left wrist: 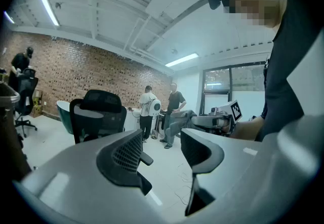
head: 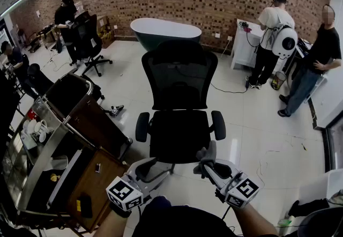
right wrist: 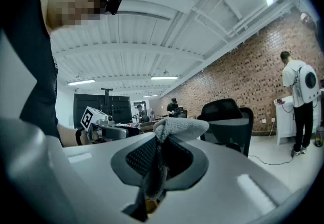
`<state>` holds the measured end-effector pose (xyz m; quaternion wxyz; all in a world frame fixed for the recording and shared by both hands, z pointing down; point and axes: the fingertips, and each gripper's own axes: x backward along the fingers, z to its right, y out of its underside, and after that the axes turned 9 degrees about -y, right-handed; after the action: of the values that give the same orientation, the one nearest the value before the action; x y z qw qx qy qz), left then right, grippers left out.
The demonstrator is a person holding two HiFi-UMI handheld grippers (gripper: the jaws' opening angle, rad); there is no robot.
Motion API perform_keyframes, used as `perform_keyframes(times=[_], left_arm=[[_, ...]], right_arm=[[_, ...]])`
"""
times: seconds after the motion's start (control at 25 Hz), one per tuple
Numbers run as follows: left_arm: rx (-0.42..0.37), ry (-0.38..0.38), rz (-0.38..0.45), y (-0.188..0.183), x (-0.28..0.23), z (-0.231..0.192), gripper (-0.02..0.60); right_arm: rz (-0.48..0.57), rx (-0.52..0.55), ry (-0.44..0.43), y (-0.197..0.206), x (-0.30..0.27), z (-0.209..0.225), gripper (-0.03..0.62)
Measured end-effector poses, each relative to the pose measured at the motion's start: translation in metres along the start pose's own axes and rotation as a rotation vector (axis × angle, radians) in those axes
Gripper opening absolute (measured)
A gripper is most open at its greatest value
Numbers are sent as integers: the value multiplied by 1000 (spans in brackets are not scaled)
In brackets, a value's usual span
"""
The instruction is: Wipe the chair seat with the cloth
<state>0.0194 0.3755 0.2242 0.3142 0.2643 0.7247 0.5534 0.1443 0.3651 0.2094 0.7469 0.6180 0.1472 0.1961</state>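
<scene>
A black mesh office chair (head: 179, 88) stands in the middle of the floor, its seat (head: 179, 135) bare and just beyond both grippers. My right gripper (head: 208, 165) is shut on a grey cloth (head: 206, 154), held in the air near the seat's front right corner. In the right gripper view the cloth (right wrist: 179, 127) bunches above the shut gripper (right wrist: 159, 161) and a strip hangs down between the jaws. My left gripper (head: 154, 167) is open and holds nothing, near the seat's front left. The left gripper view shows that gripper (left wrist: 162, 151) with a clear gap, the chair (left wrist: 97, 114) behind it.
A metal and wood service cart (head: 80, 142) stands close on the left. A dark bathtub (head: 166, 30) sits behind the chair by the brick wall. Two people (head: 270, 37) stand at the back right, another at a second office chair (head: 88, 40) back left. A cable (head: 228, 90) lies on the floor.
</scene>
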Motion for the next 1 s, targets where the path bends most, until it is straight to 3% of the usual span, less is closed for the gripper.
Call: perform_keyframes(times=[0.28, 0.52, 1.0], left_arm=[[9, 1, -11, 4, -27, -33, 259], [35, 26, -28, -1, -67, -93, 259], [30, 166, -70, -29, -145, -221, 258]], right_arm=[[-36, 15, 7, 5, -25, 38, 37], [-40, -1, 11, 1, -74, 84, 37], [-94, 11, 80, -11, -200, 177, 37]])
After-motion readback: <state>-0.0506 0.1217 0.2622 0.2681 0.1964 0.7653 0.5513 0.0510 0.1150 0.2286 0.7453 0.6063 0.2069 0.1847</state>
